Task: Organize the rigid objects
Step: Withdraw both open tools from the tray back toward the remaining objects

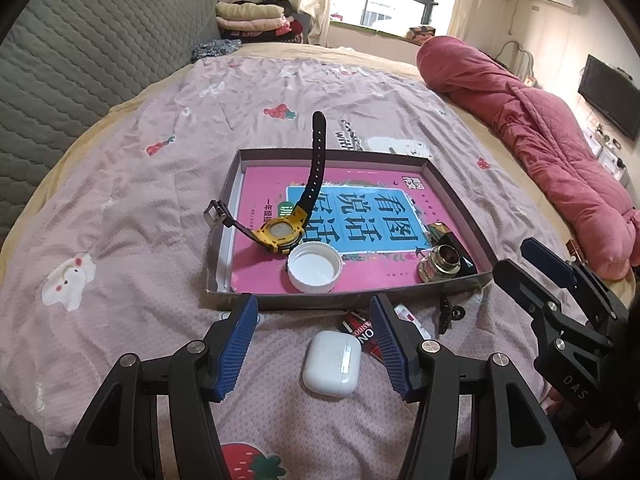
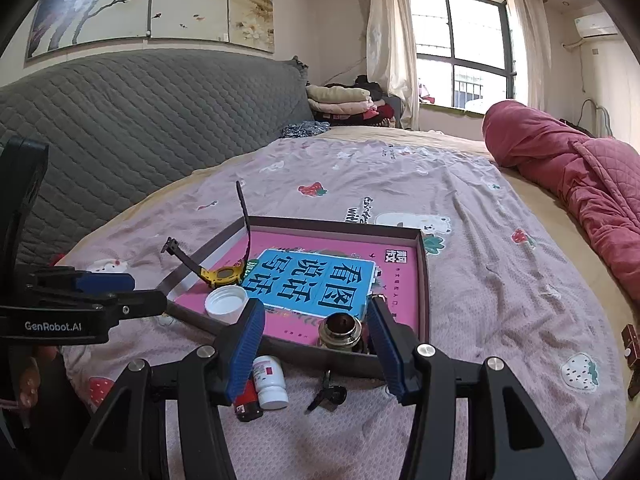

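Note:
A shallow box tray [image 1: 344, 302] [image 2: 423, 276] lies on the bed, with a pink book inside. In it sit a yellow watch with black straps [image 1: 280, 232] [image 2: 225, 275], a white cap [image 1: 314, 266] [image 2: 226, 300] and a brass-topped bottle [image 1: 442, 264] [image 2: 340, 330]. My left gripper [image 1: 314, 342] is open above a white earbud case [image 1: 331, 364]. My right gripper [image 2: 316, 344] is open and empty, near the tray's front wall. A white pill bottle [image 2: 271, 380], a red lighter [image 2: 247, 400] and a black key [image 2: 330, 394] lie in front of it.
A rolled red quilt [image 1: 532, 120] [image 2: 580, 168] lies along the bed's right side. A grey quilted headboard [image 1: 80, 60] [image 2: 140, 120] stands on the left. Folded clothes [image 2: 344, 100] are stacked at the far end. The right gripper shows in the left wrist view [image 1: 560, 304].

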